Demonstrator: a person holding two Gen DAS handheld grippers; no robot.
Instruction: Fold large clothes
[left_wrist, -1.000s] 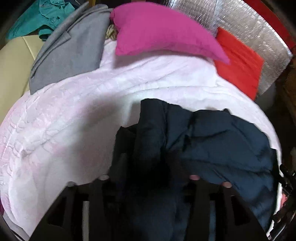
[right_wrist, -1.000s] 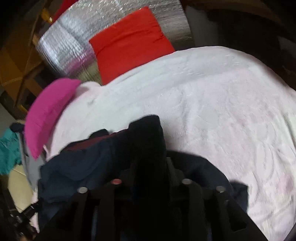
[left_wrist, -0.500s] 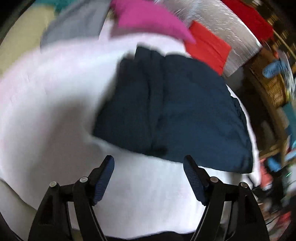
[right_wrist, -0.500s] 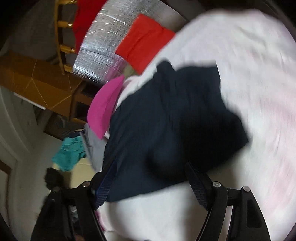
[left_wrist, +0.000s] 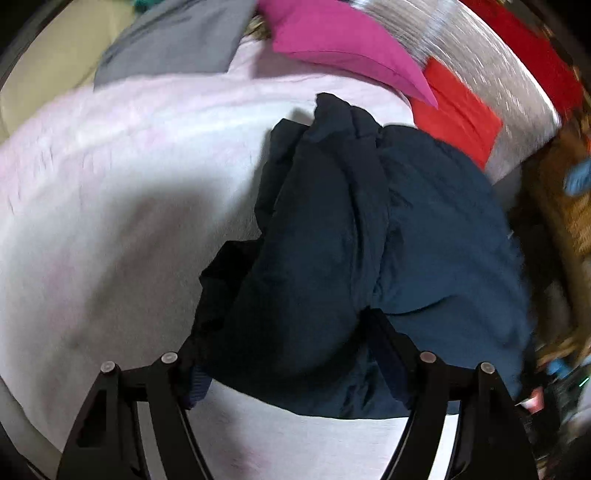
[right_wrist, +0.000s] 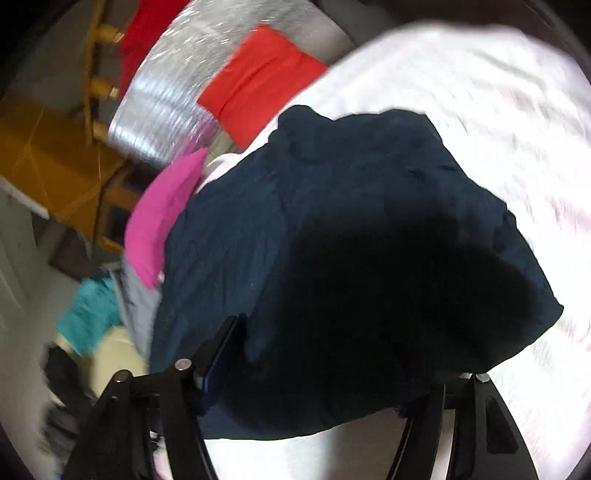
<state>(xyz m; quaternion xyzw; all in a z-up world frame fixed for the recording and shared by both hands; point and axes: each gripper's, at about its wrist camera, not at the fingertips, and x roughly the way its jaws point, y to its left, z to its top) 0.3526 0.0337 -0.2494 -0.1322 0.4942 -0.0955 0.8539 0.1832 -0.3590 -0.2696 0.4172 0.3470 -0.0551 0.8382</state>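
Now a bulky dark navy padded garment (left_wrist: 369, 240) lies bunched on a pale pink-and-white textured blanket (left_wrist: 110, 184) covering a bed, filling the middle of both wrist views. At 6 o'clock in the left view, the left hand-held gripper (left_wrist: 284, 354) stands spread, its fingers either side of the garment's near edge, with cloth between them but no pinch visible. In the right view the right hand-held gripper (right_wrist: 317, 369) is closing, cloth lying between its fingers and hiding the right one, so contact cannot be confirmed.

A magenta cushion (left_wrist: 343, 48) sits at 12 o'clock, a folded red cloth (left_wrist: 454, 114) at 2 o'clock against a silver foil-faced panel (left_wrist: 436, 48), and a grey garment (left_wrist: 173, 40) at 11 o'clock.

The likely risk: the puffy, slippery fabric could be caught in several layers at once, or slide free of a shallow bite, leaving the fold lopsided. The garment also lies near the bed's edge at 3 o'clock in the left view and could slide off.
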